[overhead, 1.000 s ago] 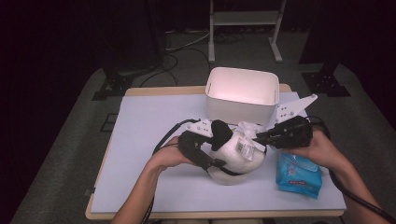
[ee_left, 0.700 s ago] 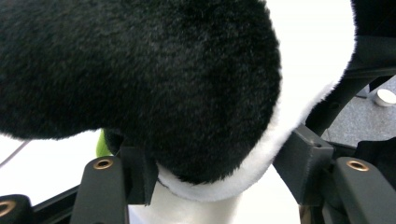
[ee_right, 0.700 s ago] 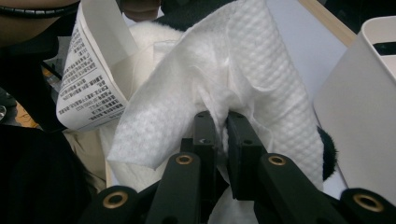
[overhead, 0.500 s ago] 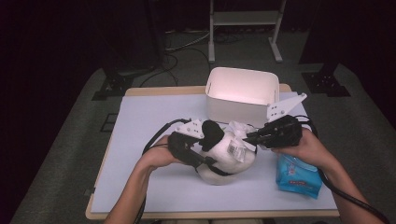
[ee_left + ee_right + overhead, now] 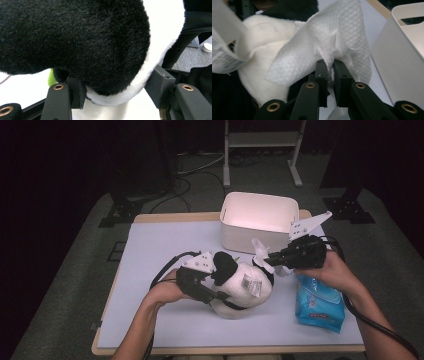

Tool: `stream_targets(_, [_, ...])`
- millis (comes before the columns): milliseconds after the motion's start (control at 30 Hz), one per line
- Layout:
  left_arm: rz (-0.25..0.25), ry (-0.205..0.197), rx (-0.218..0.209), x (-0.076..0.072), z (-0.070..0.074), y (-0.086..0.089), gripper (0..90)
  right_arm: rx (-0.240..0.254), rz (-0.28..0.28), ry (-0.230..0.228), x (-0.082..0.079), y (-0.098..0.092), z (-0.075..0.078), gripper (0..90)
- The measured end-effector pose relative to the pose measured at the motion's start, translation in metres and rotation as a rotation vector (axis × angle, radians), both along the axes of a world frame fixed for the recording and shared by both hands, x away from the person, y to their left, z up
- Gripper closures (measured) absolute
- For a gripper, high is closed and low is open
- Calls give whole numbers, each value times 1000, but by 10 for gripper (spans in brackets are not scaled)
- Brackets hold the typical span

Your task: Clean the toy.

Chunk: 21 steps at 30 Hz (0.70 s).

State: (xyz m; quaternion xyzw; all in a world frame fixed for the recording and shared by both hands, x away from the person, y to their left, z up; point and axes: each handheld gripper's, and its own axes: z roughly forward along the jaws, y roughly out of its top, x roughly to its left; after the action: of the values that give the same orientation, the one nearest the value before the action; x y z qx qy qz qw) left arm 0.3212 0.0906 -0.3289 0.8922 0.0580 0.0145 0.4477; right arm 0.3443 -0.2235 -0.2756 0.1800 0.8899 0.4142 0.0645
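A black-and-white plush toy [image 5: 245, 287] lies on the pale table mat, with a printed tag [image 5: 248, 282] on its side. My left gripper [image 5: 225, 285] comes in from the left and its jaws have just been closing on the toy. In the left gripper view its pads [image 5: 76, 92] press into the toy's fur [image 5: 100, 50]. My right gripper [image 5: 267, 257] sits just right of the toy, shut on a white wipe [image 5: 260, 251]. In the right gripper view the crumpled wipe [image 5: 324, 42] fans out above the jaws [image 5: 330, 67], close to the toy's white body [image 5: 262, 75].
A white bin [image 5: 250, 237] stands at the back of the table, just behind the right gripper. A blue wipes pack [image 5: 320, 302] lies at the front right, under the right wrist. The left part of the mat [image 5: 165, 245] is bare. Cables trail from both grippers.
The left gripper's jaws have narrowed onto the plush toy. The right gripper has shifted slightly left with the wipe. Both hands have otherwise stayed nearly in place.
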Motion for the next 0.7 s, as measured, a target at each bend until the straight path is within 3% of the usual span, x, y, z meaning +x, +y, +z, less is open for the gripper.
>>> stream_targets(167, [6, 1, 1, 0, 0, -2, 407, -10, 0, 3, -1, 0, 0, 820])
stream_targets(500, [7, -8, 11, 0, 3, -9, 402, -26, 112, -11, -20, 21, 6, 819])
stream_targets(600, [7, -8, 13, 0, 3, -11, 402, -3, 133, -14, -23, 25, 11, 818])
stream_targets(700, [9, -3, 12, 1, 3, -10, 401, -13, 142, -21, -27, 27, 14, 818])
